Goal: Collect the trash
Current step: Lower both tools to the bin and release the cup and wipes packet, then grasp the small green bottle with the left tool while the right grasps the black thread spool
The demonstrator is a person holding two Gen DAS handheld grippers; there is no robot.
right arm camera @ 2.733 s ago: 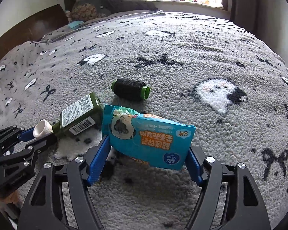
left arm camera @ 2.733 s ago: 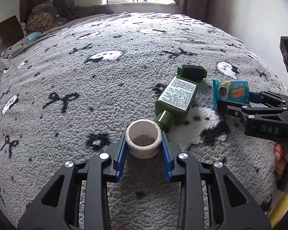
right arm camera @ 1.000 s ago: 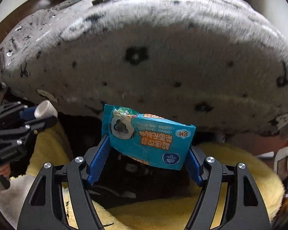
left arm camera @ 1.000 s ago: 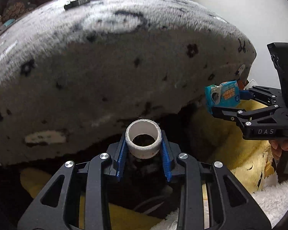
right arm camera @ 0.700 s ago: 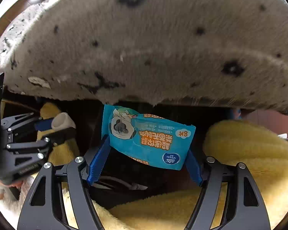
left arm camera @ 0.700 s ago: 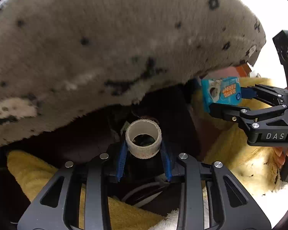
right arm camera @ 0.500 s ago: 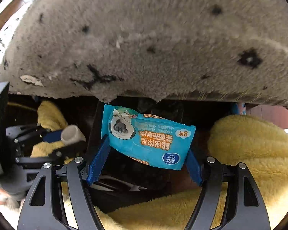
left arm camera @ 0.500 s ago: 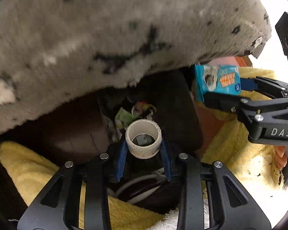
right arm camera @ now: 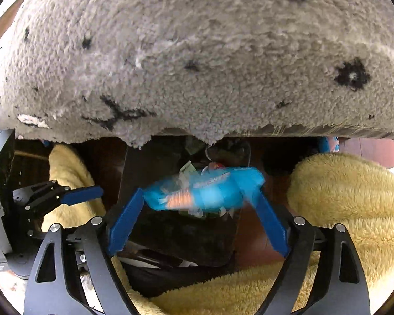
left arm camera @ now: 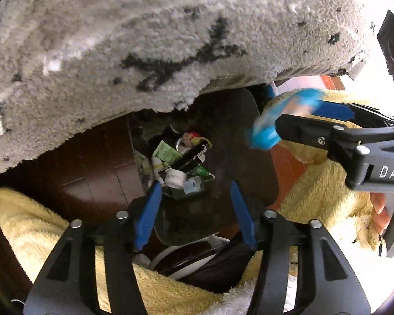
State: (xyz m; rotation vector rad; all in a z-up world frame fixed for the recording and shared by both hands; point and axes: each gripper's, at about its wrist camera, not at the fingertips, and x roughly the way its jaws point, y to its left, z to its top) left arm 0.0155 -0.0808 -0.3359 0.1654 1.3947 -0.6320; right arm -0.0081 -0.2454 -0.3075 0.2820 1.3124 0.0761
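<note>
In the left wrist view my left gripper (left arm camera: 194,206) hangs over a dark trash bin (left arm camera: 239,120), its jaws opening with nothing between them. The white cardboard ring (left arm camera: 174,179) lies loose among the trash inside the bin. My right gripper (right arm camera: 198,220) also points down at the bin (right arm camera: 170,236), jaws opening. The blue snack packet (right arm camera: 202,191) sits blurred between its blue fingers, coming loose from the pads. From the left wrist view the packet (left arm camera: 265,128) shows at the tip of the right gripper (left arm camera: 296,116). The left gripper (right arm camera: 86,194) appears at the left of the right wrist view.
The grey fleece blanket (left arm camera: 144,39) on the bed overhangs the bin from above. Yellow fluffy fabric (left arm camera: 315,197) lies around the bin (right arm camera: 341,197). Several wrappers and small bottles (left arm camera: 165,155) fill the bin. A hand (left arm camera: 378,210) holds the right gripper's handle.
Both grippers sank from the bed's edge to over the bin. The left jaws spread and the white ring dropped into the bin. The right jaws spread and the packet blurs, slipping.
</note>
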